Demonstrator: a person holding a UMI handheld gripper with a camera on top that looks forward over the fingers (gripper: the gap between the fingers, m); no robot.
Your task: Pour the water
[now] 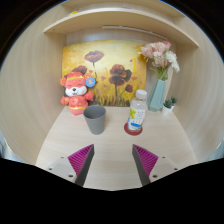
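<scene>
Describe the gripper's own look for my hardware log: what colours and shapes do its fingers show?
Only the two fingers of the handheld gripper show. Each finger is pale grey or white on its outer body and bears a magenta pad on its inner face. The pads look wedge-shaped, tapering toward the fingertips, and seem finely ribbed. No cables, markings, hand or sleeve appear in the gripper view.
</scene>
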